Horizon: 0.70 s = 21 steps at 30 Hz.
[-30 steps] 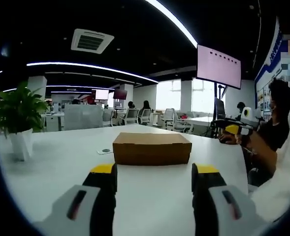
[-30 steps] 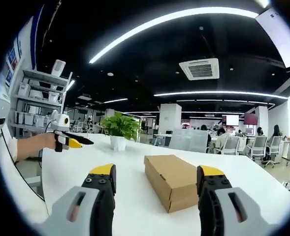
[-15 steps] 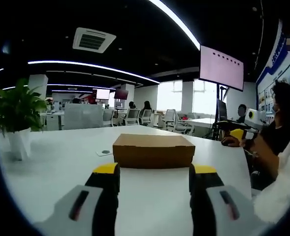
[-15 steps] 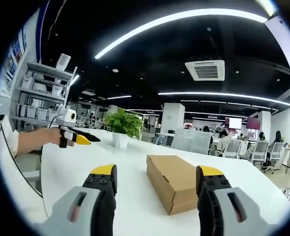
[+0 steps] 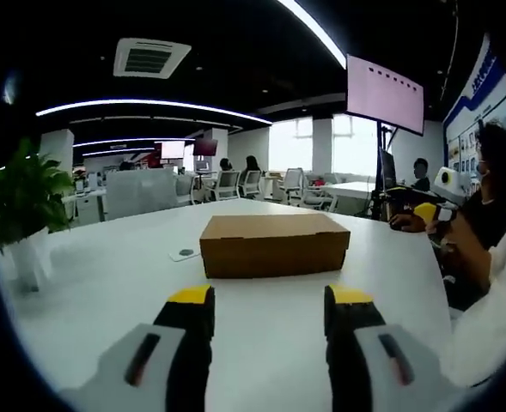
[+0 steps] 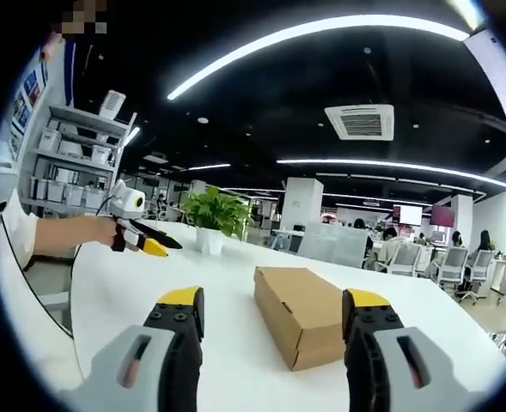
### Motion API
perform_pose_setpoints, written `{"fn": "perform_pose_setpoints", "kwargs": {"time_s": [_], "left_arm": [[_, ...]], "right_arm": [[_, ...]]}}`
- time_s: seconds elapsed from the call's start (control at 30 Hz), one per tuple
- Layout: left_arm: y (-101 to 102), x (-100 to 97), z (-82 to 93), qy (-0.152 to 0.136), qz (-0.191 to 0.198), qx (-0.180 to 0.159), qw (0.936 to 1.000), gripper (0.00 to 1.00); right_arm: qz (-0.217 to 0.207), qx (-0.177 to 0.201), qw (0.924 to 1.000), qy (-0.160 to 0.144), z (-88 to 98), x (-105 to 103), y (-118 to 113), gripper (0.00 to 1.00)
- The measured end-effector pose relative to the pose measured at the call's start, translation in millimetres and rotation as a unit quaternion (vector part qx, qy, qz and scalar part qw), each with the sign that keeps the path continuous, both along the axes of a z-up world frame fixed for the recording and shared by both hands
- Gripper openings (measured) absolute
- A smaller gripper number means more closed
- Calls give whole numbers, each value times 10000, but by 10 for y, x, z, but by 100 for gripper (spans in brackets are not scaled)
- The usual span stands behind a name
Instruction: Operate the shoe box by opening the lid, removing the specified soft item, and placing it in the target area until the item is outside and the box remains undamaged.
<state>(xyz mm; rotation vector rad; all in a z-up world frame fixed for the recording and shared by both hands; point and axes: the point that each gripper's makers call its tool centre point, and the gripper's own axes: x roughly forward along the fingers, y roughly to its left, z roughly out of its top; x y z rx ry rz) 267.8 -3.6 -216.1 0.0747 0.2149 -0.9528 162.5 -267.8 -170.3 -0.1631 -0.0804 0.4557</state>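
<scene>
Shoe box (image 5: 275, 244) resting shut on the white bench (image 5: 106, 283), a little ahead of both grippers and well apart from the potted plant (image 6: 216, 221). Left gripper (image 5: 268, 302) aimed at its long side, fingers (image 5: 192, 311) spread wide and holding nothing. Right gripper (image 6: 274, 305) facing one corner, fingers (image 6: 366, 312) likewise parted and empty. Plain brown cardboard: probably light, stiff enough to keep shape, yet easy to crease or tear. Best taken at the lid's front lip with a shallow pinch and lifted gently, other gripper steadying the base. Soft item inside not visible.
</scene>
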Motion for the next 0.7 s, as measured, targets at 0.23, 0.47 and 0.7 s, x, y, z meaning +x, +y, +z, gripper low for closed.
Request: {"fn": "perform_pose_setpoints", "kwargs": {"time_s": [0.23,0.47,0.7], "left_arm": [[3,121,45,12,82,-49,10000,57],[-8,92,13,124,38,-52,9999,64],[-25,233,-51,62,119,-63,9999,67]], "right_arm": [[35,78,10000,7,3,5,24,67],[125,212,9997,69,-36,24,86,67],[277,361,9987,213,-96,86,170,69]]}}
